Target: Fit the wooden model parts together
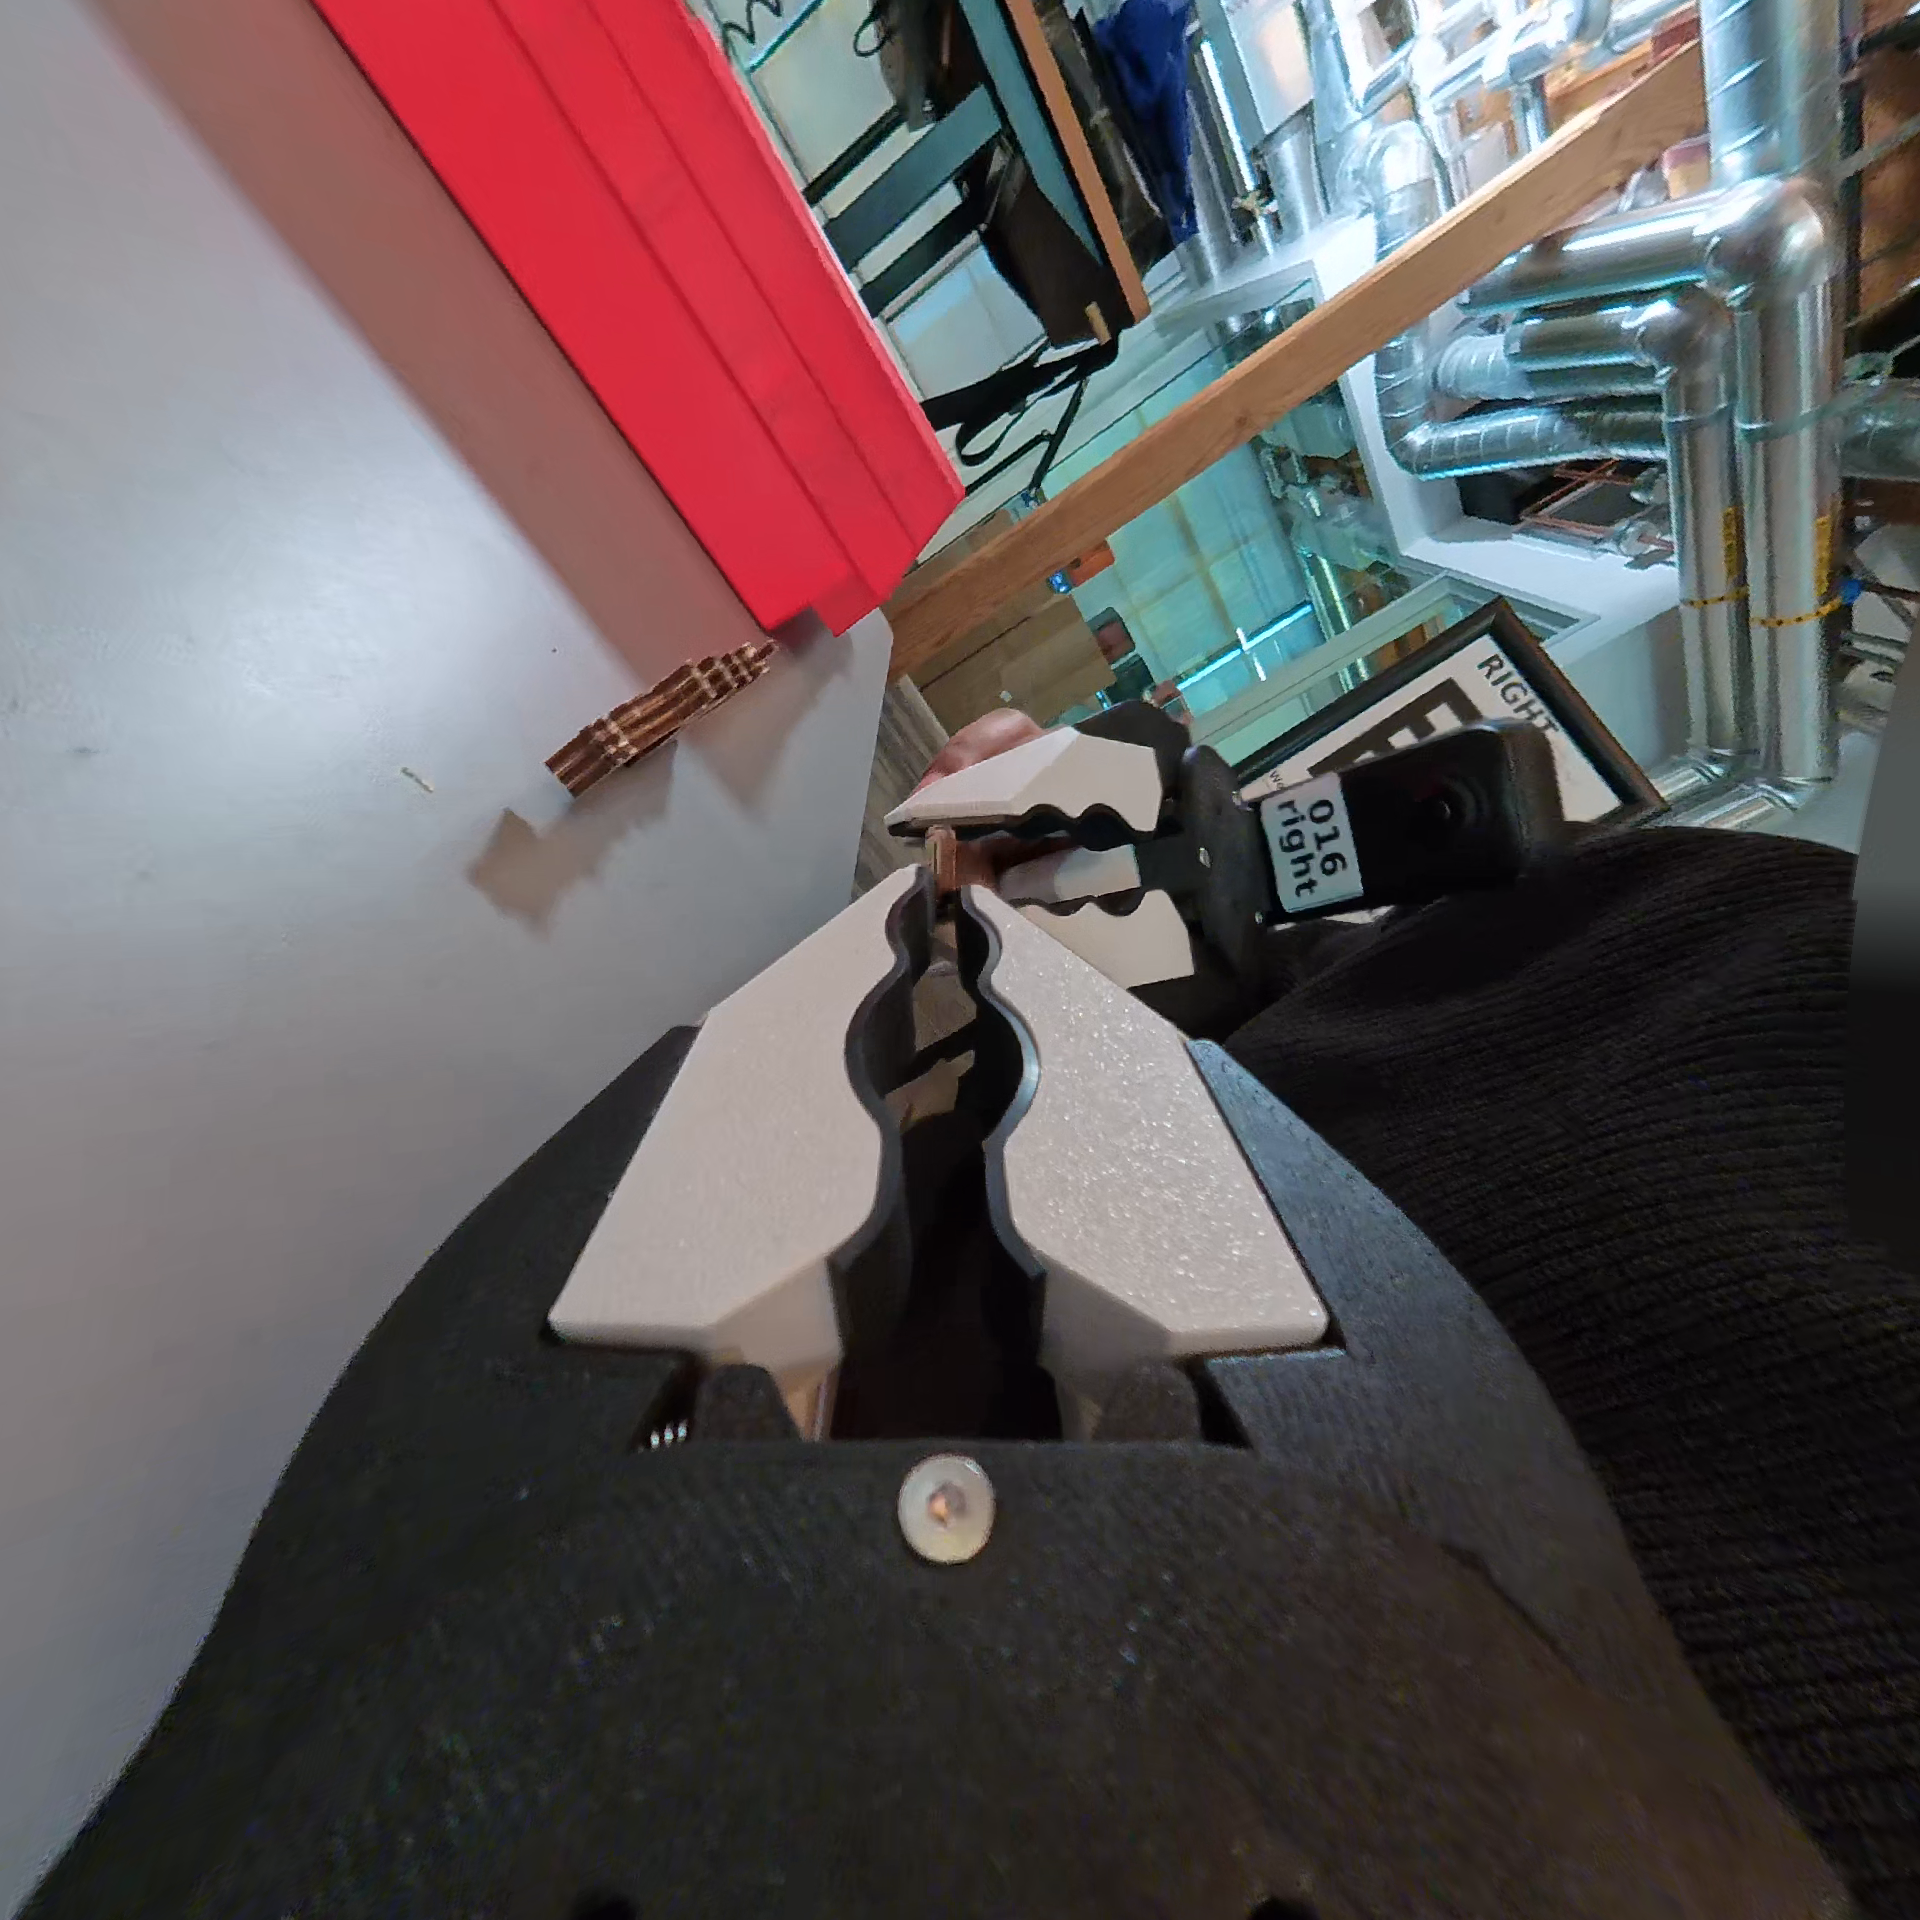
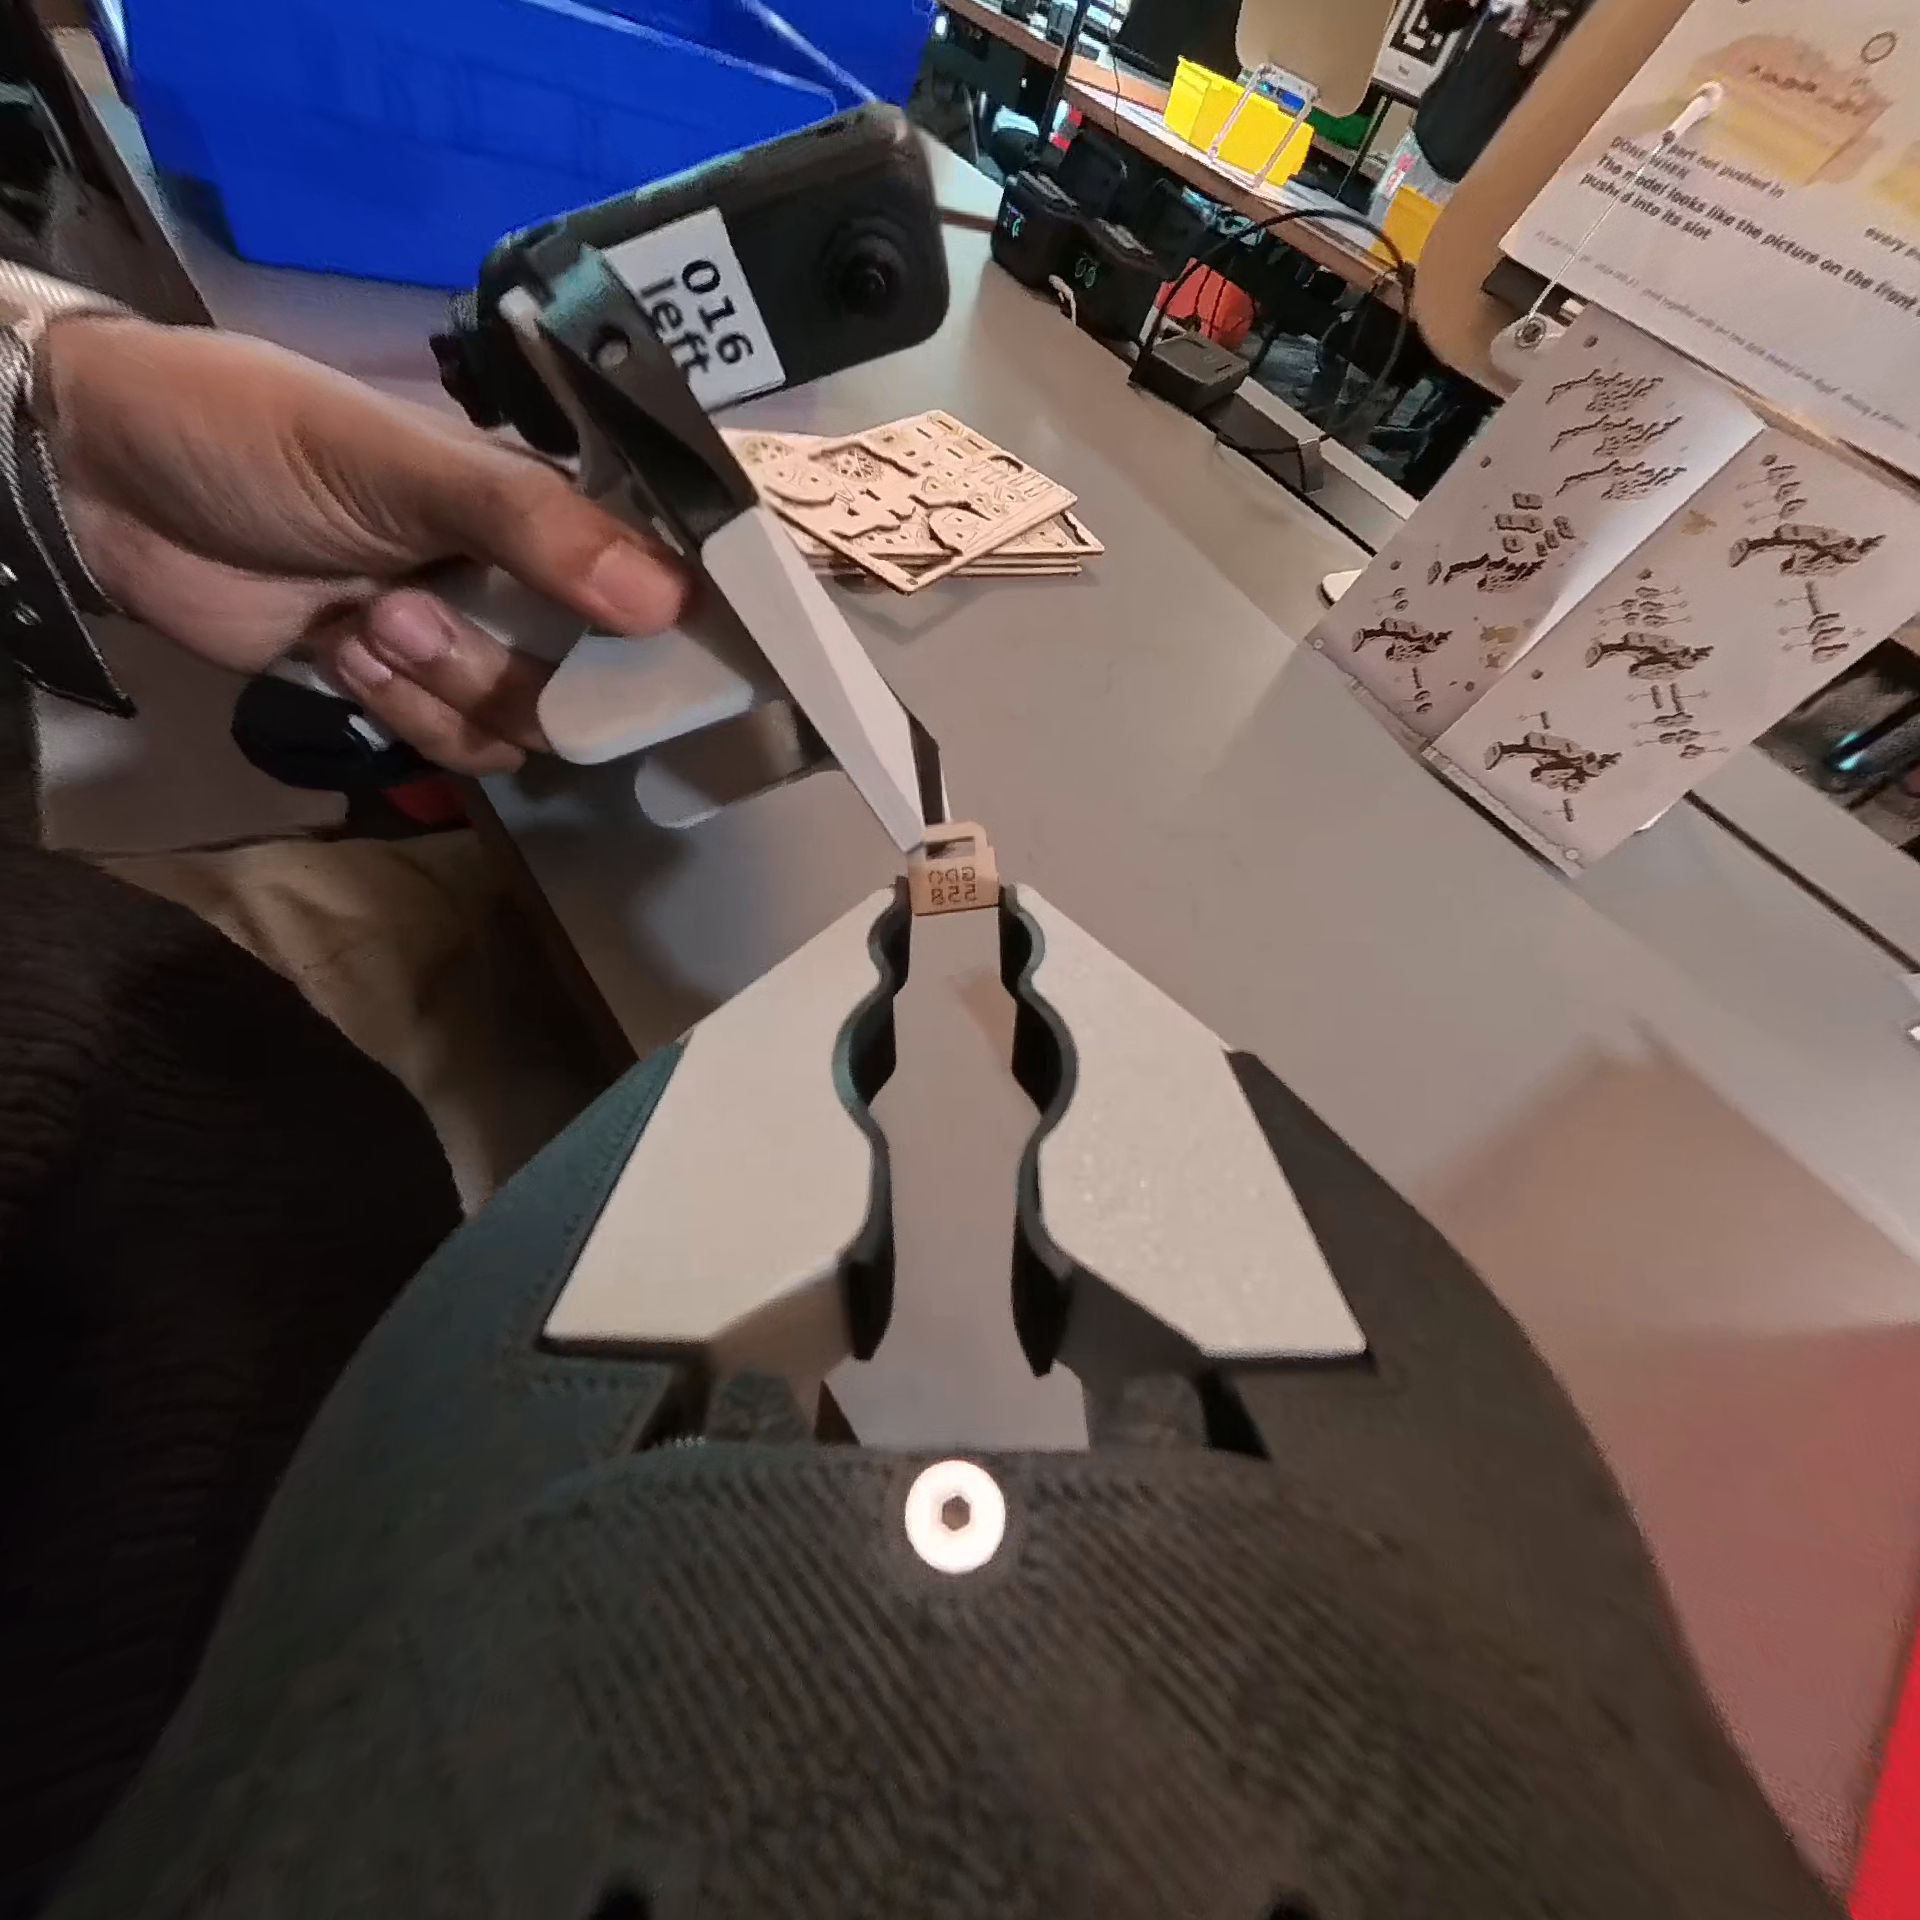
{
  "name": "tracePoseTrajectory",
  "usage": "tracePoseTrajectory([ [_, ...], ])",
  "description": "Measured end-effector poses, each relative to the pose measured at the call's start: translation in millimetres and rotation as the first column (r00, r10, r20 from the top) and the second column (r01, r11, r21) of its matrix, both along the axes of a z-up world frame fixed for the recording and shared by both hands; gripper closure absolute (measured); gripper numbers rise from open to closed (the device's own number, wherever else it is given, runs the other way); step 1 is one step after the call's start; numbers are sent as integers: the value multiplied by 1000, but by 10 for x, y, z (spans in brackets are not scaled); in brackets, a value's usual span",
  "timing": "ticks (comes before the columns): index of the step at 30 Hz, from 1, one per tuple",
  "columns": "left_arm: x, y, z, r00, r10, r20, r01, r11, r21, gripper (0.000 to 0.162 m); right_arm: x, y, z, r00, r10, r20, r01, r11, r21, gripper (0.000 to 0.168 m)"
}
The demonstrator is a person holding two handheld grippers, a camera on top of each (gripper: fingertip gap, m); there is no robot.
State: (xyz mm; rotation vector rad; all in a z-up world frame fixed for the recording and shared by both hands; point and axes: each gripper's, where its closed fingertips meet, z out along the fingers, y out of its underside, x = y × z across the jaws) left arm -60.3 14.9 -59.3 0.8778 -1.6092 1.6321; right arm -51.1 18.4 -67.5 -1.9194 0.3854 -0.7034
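A small tan wooden part (image 2: 951, 883) with engraved marks sits between the tips of my right gripper (image 2: 951, 909), which is shut on it just above the grey table (image 2: 1195, 831). My left gripper (image 2: 923, 831) comes down from the upper left, held by a hand (image 2: 312, 499). Its tips are closed on the top edge of the same small part. In the left wrist view my left gripper (image 1: 940, 899) is nearly closed, with the part (image 1: 942, 860) just past its tips, inside the right gripper (image 1: 935, 844). Whether it is one part or two joined is unclear.
A stack of laser-cut wooden sheets (image 2: 925, 499) lies on the table behind the grippers; it also shows in the left wrist view (image 1: 665, 717). A red bin (image 1: 644, 312), a blue bin (image 2: 468, 114) and an upright instruction sheet (image 2: 1600, 603) stand around. A dark sleeve (image 1: 1558, 1143) is close. Both grippers' tips are close together, under 4 cm apart.
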Motion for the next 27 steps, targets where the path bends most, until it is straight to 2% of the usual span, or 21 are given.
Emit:
tracePoseTrajectory([
  [2, -2, 1, 65, 1000, -2, 5, 2, 999, -36, 153, 5, -8, 36, 999, 4, -50, -1, 998, 64, 153],
  [5, -5, 17, 161, 1000, -2, 17, 4, 996, -90, 147, -26, 5, 157, 985, 64, -163, -24, 971, 236, 153],
  [9, -2, 42, 292, 995, 25, 95, -12, 991, -131, 145, -57, -7, 350, 932, 189, -308, -21, 879, 477, 153],
  [12, -53, 32, 367, 985, 27, 170, -3, 991, -137, 145, -96, -8, 447, 878, 295, -377, -14, 803, 596, 153],
  [16, -128, 11, 445, 973, 18, 231, 18, 988, -153, 144, -193, 39, 502, 835, 381, -398, -39, 762, 647, 153],
  [27, -255, 17, 588, 973, -38, 228, 93, 967, -239, 148, -335, 95, 591, 741, 521, -424, -57, 679, 732, 153],
])
